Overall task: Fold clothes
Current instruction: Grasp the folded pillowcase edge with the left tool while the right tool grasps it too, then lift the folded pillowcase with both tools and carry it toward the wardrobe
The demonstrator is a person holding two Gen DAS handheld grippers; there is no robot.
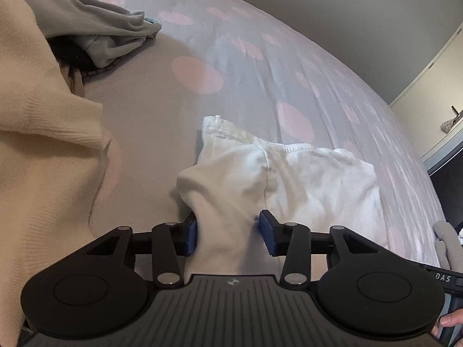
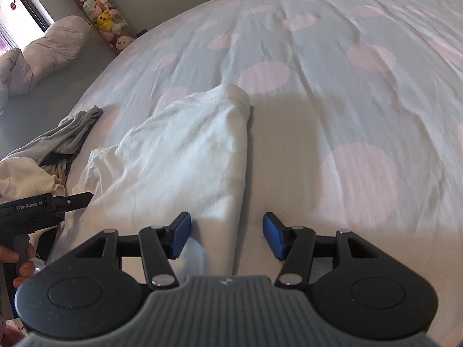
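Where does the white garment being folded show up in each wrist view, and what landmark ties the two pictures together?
Left wrist view: the white garment lies centre to lower right, a bunch of it rising between the open left gripper pads.
Right wrist view: the white garment lies centre-left, its right edge running down between the open right gripper pads.
Shared landmark: the grey bedspread with pink dots under it.

polka-dot bedsheet (image 2: pixel 332 92), plush toy column (image 2: pixel 101 14), pillow (image 2: pixel 43 55)
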